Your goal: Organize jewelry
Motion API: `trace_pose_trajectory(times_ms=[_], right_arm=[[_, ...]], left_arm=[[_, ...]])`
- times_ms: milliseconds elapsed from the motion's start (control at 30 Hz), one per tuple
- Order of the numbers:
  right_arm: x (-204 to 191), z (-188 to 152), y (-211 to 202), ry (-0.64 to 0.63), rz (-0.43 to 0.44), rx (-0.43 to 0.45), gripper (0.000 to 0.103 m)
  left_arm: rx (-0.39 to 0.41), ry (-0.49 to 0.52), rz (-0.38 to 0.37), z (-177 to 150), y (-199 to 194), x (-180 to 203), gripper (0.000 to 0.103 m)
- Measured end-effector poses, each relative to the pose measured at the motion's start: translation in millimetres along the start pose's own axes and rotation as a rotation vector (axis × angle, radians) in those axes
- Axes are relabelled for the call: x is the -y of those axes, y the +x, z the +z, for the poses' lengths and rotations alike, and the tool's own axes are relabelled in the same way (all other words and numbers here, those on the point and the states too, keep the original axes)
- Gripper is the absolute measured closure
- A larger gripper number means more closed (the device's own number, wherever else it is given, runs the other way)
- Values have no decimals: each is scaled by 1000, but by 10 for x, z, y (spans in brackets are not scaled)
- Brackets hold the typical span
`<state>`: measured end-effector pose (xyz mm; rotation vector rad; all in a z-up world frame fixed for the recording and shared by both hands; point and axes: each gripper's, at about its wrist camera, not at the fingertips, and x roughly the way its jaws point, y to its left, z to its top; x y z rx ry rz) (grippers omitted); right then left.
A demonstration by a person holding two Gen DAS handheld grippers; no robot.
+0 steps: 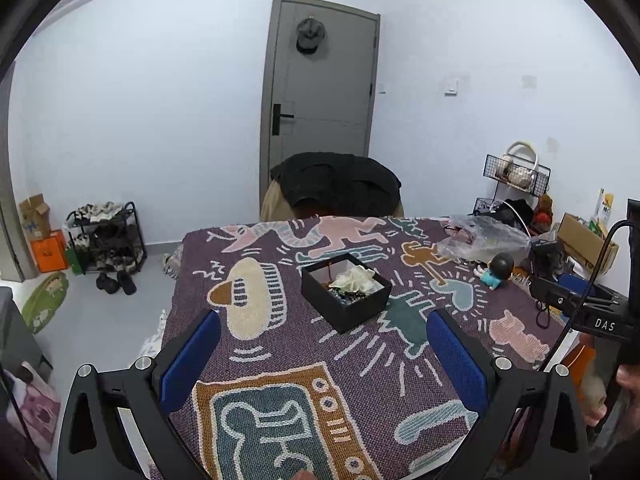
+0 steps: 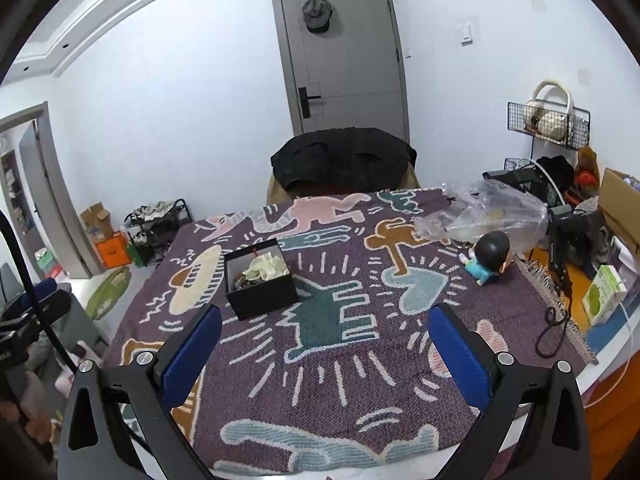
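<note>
The left gripper (image 1: 323, 354) is spread wide with nothing between its blue pads, held above the near part of the tabletop (image 1: 280, 344). The right gripper (image 2: 325, 350) is likewise wide apart and empty, hovering over the same surface.

The tabletop is covered by a purple woven blanket (image 2: 360, 360) patterned with cartoon figures. Behind it stands one chair draped with a dark jacket (image 1: 338, 184), then one grey door (image 1: 324, 92) with a cap hung on it, set in white walls. A shoe rack (image 1: 106, 238) stands on the floor to the left.

One open black jewelry box (image 1: 346, 292) sits on the blanket, holding a cream fabric flower (image 1: 356, 280) and dark beads. It lies ahead of the left gripper, roughly centred between its fingers, and ahead-left of the right gripper. One small doll (image 2: 486, 258) and one clear plastic bag (image 2: 484, 212) lie far right.
</note>
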<state>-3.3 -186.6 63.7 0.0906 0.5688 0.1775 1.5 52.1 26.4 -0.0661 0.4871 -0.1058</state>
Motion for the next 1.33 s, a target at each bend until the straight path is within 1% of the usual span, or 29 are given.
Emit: trace_pose_trajectory(times_ms=[300,500,767,900,1333], right_arm=[[-28,11,-7,-4,-2,1,0],[-65,-4,-1,-6,4,-2,0],[-91,-31,21,-4,15,-4,0],[-115,-46,26,-10,21,-5,0],[-142,-48,26,-19,21,-3,0]], left_arm=[[1,-5,18,10,5,-12,0],[-2,-14,12,-13,24,-16,0],[-4,5,11,-41,48,50,0],[5,15,29,-58,30,67,0],[6,-3,19,-64,22,27,0]])
